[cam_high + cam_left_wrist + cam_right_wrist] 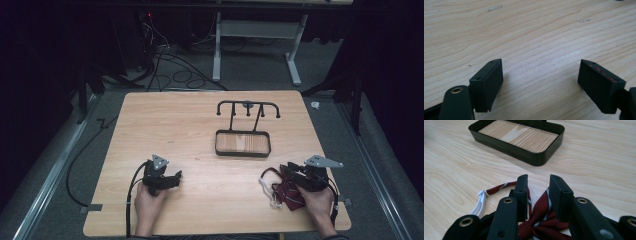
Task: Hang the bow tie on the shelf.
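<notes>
A dark red striped bow tie (pixel 286 194) with a white elastic loop (pixel 265 187) lies on the wooden table (pixel 200 115) at the front right. My right gripper (pixel 286 176) is over it. In the right gripper view its jaws (pixel 537 178) stand close together with the tie's cloth (pixel 541 220) bunched between them, and the white loop (pixel 480 202) trails off to the left. At the front left, my left gripper (pixel 176 179) rests low on the table. It is wide open (pixel 540 65), with bare wood between its pads.
A black metal stand is at mid-table: a shallow tray (pixel 242 152) with a wooden floor, and a bar of hooks (pixel 248 103) rising behind it. The tray's wall (pixel 519 151) is just ahead of the right gripper. Cables lie on the floor beyond the table.
</notes>
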Action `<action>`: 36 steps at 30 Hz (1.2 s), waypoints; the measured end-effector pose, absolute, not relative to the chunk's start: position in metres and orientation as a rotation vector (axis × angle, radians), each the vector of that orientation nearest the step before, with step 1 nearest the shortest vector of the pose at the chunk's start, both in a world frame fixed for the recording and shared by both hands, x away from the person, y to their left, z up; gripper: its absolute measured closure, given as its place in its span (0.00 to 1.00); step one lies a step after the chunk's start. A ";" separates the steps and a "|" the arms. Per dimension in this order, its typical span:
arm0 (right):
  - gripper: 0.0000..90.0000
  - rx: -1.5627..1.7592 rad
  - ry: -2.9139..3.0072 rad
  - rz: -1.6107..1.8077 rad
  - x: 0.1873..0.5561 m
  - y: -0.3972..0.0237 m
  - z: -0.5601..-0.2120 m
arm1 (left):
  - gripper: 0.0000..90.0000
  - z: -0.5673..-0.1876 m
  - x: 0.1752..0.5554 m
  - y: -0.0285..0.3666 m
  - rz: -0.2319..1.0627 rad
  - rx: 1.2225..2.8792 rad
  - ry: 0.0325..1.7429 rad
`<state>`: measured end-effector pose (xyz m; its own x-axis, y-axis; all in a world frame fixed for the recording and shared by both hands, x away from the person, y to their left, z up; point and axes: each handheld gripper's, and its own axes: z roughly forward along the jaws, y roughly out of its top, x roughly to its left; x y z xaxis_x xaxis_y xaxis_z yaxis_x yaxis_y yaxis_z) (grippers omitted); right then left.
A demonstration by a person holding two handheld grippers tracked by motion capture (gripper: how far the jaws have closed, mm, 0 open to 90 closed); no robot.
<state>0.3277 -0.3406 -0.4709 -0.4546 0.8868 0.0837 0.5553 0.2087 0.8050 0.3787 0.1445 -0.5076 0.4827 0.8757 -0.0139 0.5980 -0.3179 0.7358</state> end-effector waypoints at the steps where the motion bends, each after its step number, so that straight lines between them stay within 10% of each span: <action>1: 0.78 1.337 2.096 1.133 0.329 -0.339 -0.471 | 0.23 -0.508 0.379 0.145 0.514 2.040 1.213; 36: 0.84 1.346 2.278 1.003 0.362 -0.311 -0.489 | 0.23 -0.508 0.379 0.144 0.515 2.039 1.213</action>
<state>0.3617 -0.3111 -0.4885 -0.5099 0.8563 0.0820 0.6388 0.3130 0.7028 0.3787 0.1445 -0.5076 0.4827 0.8757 -0.0141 0.5980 -0.3178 0.7358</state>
